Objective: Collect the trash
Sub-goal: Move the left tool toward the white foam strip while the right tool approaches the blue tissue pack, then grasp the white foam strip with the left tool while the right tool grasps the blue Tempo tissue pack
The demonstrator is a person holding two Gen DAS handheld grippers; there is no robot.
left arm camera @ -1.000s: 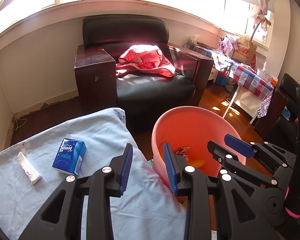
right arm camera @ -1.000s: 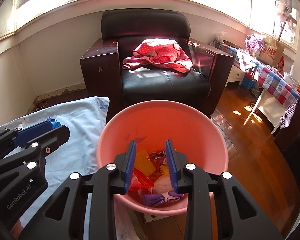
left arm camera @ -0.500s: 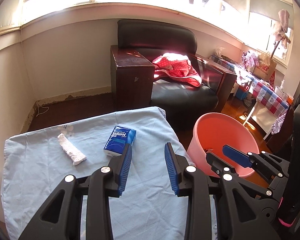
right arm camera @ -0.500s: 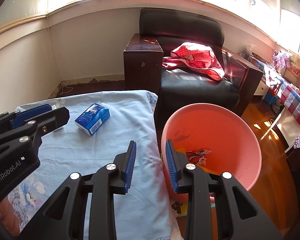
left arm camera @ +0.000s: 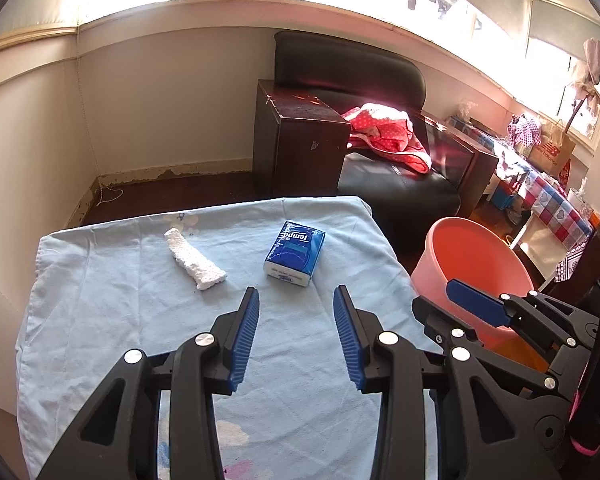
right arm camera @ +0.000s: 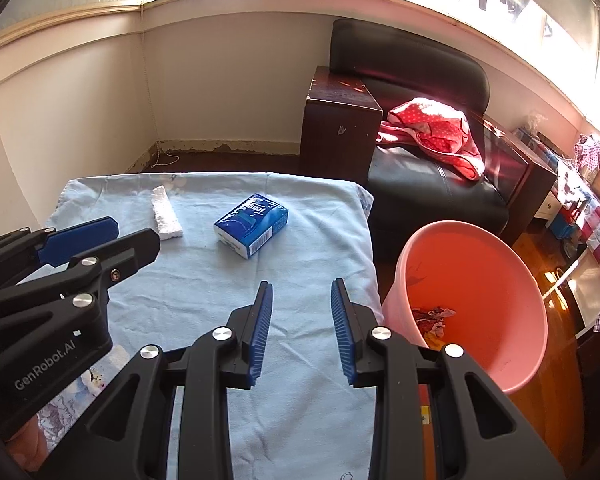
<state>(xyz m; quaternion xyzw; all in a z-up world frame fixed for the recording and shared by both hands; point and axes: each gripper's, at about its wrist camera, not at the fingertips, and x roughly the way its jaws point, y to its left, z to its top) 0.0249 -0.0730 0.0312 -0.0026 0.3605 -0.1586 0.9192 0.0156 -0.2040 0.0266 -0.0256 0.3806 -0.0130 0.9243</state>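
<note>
"Tempo" on tissue pack (left arm camera: 295, 254), "GenRobot.AI" on left claw (right arm camera: 112, 236)

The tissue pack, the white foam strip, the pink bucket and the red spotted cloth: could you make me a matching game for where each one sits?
Things:
1. tissue pack
2. foam strip
3. pink bucket
4. red spotted cloth

Places:
A. on the black armchair
B. on the floor beside the table
C. near the blue sheet's far left corner
D. mid-sheet, nearer the bucket

Pairs: 1-D, 2-C, 3-B, 4-A
</note>
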